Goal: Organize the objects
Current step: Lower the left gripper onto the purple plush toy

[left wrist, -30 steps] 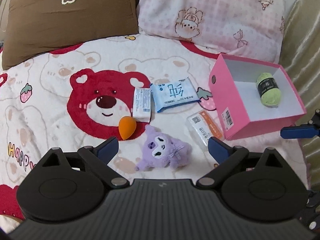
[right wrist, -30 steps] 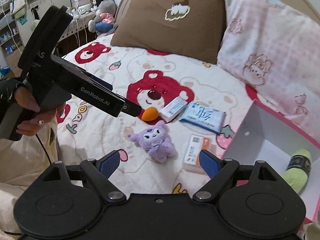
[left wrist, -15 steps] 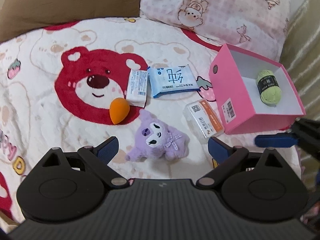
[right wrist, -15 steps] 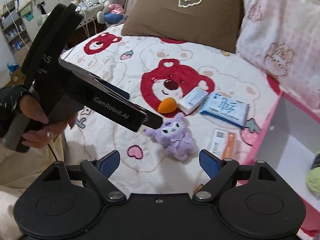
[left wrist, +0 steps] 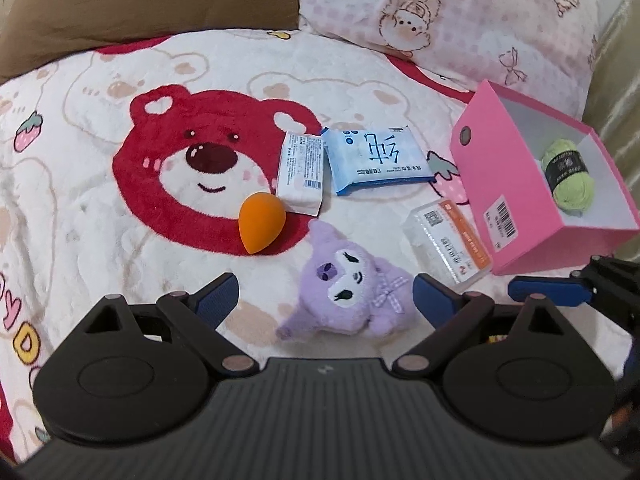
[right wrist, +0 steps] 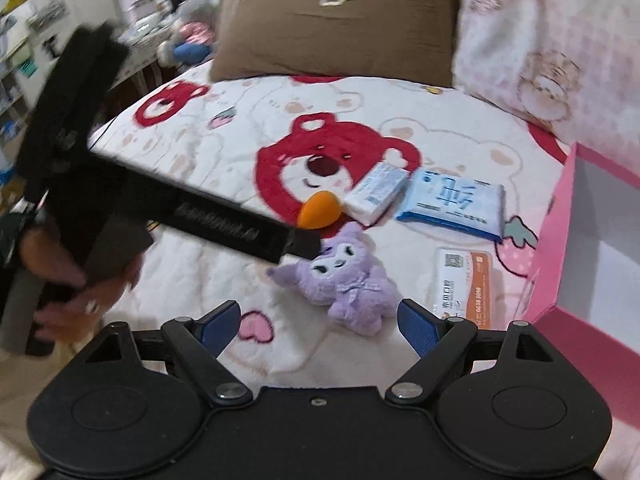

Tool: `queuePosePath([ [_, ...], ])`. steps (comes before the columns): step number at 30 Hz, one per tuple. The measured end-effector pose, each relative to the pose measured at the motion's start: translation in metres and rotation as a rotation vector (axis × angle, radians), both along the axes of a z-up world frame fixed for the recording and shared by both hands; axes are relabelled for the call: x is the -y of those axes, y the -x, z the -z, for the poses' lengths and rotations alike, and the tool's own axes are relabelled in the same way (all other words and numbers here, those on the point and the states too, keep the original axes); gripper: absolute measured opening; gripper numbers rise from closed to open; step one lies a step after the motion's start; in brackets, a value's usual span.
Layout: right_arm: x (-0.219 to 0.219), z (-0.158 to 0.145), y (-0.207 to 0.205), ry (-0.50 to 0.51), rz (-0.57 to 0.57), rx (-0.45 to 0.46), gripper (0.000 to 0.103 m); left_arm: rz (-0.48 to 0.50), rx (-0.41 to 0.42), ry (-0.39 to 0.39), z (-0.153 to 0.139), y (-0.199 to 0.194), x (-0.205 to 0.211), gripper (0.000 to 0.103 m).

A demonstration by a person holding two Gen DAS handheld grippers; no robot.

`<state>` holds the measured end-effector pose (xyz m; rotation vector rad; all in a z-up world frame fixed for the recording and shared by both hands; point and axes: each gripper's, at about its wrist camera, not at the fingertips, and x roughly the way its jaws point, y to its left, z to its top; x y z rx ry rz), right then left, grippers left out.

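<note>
a barcode label shows on the pink box (left wrist: 516, 184), holding green yarn (left wrist: 568, 178), on a bear-print blanket (left wrist: 80, 200) below two pillows. purple plush (left wrist: 348, 292) lies between the left gripper (left wrist: 324, 296) jaws, closing but untouching. right gripper (right wrist: 320, 320) gapes, empty.
</note>
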<state>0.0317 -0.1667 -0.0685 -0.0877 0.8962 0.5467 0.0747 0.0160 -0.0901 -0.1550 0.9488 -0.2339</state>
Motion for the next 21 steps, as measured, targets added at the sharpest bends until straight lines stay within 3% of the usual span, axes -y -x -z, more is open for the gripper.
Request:
queuePosePath([
  [5,0.011,0.030,-0.013,-0.070,0.113,-0.089,0.088,-0.014,-0.003,0.001,0.017,-0.006,0.003,0.094],
  [8,0.013,0.040,-0.016,-0.081,0.141,-0.083,0.088,-0.024,-0.030,0.033,0.030,-0.010,0.003,0.094],
  [13,0.012,0.052,-0.022,-0.110,0.140,-0.092,0.088,-0.022,-0.020,0.017,0.044,-0.010,0.007,0.091],
  [16,0.014,0.060,-0.022,-0.146,0.146,-0.092,0.087,-0.045,-0.023,0.042,0.051,-0.012,0.003,0.080],
  [17,0.016,0.063,-0.022,-0.159,0.153,-0.093,0.086,-0.060,-0.024,0.042,0.053,-0.013,0.001,0.071],
  [19,0.017,0.069,-0.023,-0.173,0.170,-0.101,0.082,-0.081,-0.025,0.055,0.055,-0.015,-0.003,0.070],
  [21,0.018,0.074,-0.023,-0.183,0.186,-0.110,0.072,-0.098,-0.019,0.104,0.056,-0.016,-0.010,0.064],
])
